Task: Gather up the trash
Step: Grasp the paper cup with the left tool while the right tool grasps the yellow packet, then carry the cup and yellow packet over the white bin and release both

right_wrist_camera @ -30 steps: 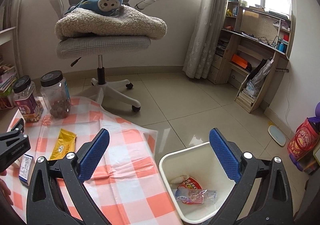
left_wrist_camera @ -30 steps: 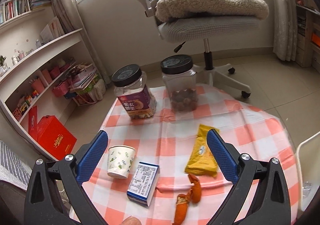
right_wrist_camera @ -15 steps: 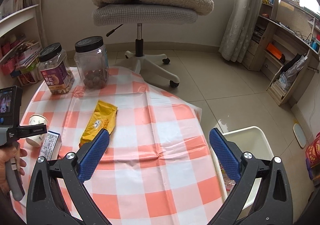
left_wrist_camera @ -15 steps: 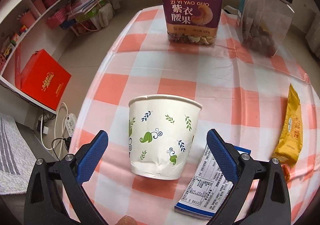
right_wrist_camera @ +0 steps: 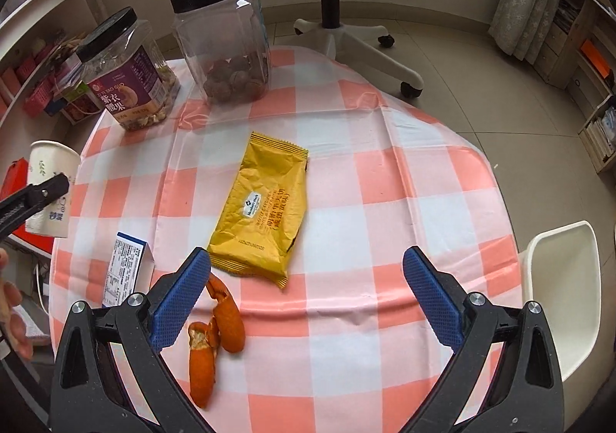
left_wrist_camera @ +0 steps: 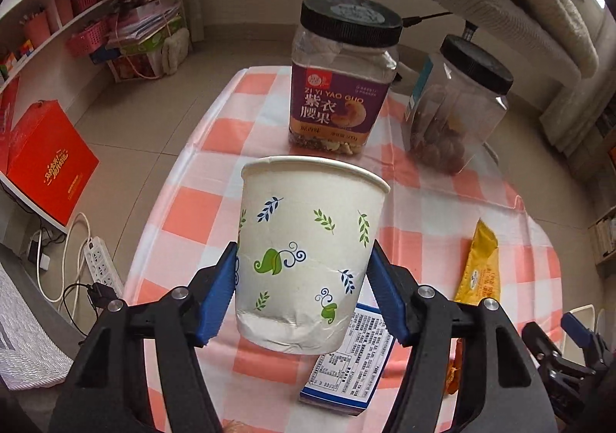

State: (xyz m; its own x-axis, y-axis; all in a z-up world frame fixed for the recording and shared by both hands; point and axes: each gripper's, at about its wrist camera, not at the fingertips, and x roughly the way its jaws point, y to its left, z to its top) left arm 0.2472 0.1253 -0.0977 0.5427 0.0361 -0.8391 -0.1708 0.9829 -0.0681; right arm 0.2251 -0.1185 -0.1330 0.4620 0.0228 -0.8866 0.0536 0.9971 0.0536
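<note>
My left gripper (left_wrist_camera: 302, 294) is shut on a white paper cup with a leaf print (left_wrist_camera: 304, 248) and holds it upright above the checked tablecloth; the cup also shows at the left edge of the right wrist view (right_wrist_camera: 48, 178). My right gripper (right_wrist_camera: 304, 298) is open and empty, low over the table, with a yellow snack wrapper (right_wrist_camera: 261, 209) just ahead of it and orange peel (right_wrist_camera: 215, 333) by its left finger. A small blue-and-white carton (right_wrist_camera: 127, 271) lies left of the peel, also seen under the cup (left_wrist_camera: 350, 359).
Two black-lidded plastic jars stand at the table's far side: a cashew jar (left_wrist_camera: 338, 86) and a clear jar (right_wrist_camera: 223, 36). A white trash bin (right_wrist_camera: 566, 294) stands off the table's right edge. An office chair (right_wrist_camera: 346, 20) is behind, shelves and a red box (left_wrist_camera: 46, 159) to the left.
My left gripper closed on the paper cup and lifted it off the cloth. My right gripper swung from the bin down over the table toward the yellow wrapper and peel.
</note>
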